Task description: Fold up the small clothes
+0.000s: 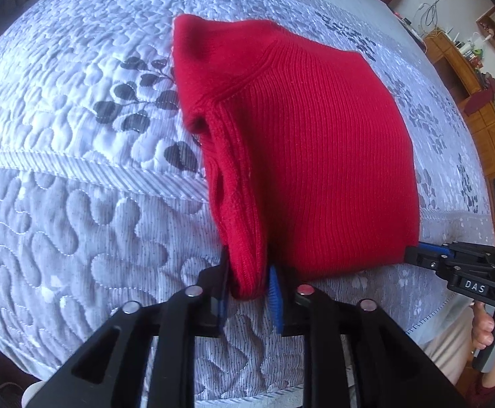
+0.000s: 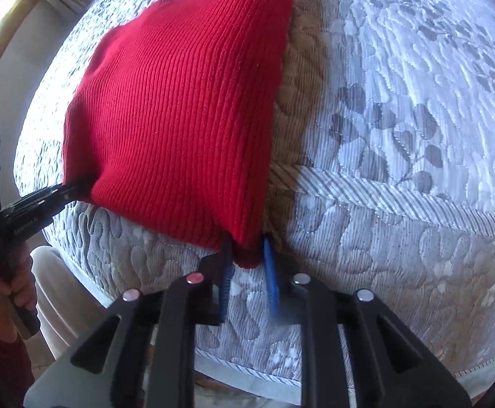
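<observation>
One red sweater point(image 1: 315, 156) lies folded on the quilt point(image 1: 77, 204) near its front edge, and we have a gripper at each of its two near corners. Our left gripper point(image 1: 249, 289) has the thick rolled corner between its jaws, which are only narrowly parted, the blue pad point(image 1: 276, 297) standing just clear of the knit. Our right gripper point(image 2: 245, 265) stands likewise at the other corner, the red tip between slightly parted jaws.
</observation>
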`<state>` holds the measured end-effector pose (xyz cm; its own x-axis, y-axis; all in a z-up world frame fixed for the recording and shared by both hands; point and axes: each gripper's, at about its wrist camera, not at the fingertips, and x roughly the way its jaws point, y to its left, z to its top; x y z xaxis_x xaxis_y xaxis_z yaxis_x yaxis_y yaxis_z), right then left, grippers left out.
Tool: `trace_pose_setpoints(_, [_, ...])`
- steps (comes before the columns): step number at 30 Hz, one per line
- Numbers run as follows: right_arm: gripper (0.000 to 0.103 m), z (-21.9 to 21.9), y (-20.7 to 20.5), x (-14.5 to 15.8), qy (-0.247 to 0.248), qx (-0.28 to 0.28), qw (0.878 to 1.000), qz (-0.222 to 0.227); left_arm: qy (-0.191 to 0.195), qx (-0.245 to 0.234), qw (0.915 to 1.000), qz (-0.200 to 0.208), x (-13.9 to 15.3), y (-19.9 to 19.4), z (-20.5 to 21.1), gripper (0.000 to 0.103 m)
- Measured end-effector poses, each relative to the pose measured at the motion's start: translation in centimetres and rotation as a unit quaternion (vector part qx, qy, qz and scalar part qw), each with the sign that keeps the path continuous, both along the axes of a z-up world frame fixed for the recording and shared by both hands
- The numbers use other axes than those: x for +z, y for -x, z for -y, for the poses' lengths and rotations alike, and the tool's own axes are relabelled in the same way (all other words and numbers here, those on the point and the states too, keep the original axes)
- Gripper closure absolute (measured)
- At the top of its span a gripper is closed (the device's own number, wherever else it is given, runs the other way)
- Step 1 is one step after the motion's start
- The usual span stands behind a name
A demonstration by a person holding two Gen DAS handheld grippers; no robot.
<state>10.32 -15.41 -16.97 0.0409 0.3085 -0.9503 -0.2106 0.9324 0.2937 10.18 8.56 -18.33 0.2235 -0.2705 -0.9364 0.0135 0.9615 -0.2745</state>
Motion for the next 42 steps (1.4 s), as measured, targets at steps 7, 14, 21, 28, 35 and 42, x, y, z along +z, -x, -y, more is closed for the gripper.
trace_pose_setpoints(7, [0.074, 0.5, 1.3, 3.8, -0.010, -0.008, 0.999, 0.047, -0.005, 0.000, 0.9999, 0.016, 3.0, 1.5, 0.2, 0.067])
trace_pose_setpoints(14, [0.060, 0.9, 0.1, 6.7, -0.033, -0.017, 0.996, 0.077, 0.014, 0.025, 0.9990, 0.035, 5.3, 0.1, -1.5, 0.033])
trace_pose_setpoints(21, [0.050, 0.3, -4.5, 6.8, -0.009, -0.015, 0.996, 0.086, 0.044, 0.049, 0.9978, -0.002, 3.0, -5.2, -4.2, 0.033])
trace_pose_setpoints(28, [0.042, -1.4, -8.0, 6.0, 0.001, -0.020, 0.996, 0.088, 0.055, 0.041, 0.9977, -0.006, 1.6, -8.7, -3.7, 0.033])
trace_pose_setpoints(35, [0.032, -2.9, -9.9, 3.3, 0.004, -0.023, 0.997, 0.069, 0.043, 0.011, 0.9989, -0.011, -0.3, -11.5, -1.9, 0.026])
trace_pose_setpoints(42, [0.028, -2.8, -10.9, 1.1, 0.008, -0.024, 0.998, 0.056, 0.057, -0.016, 0.9983, -0.002, -1.2, -13.2, -1.1, 0.018])
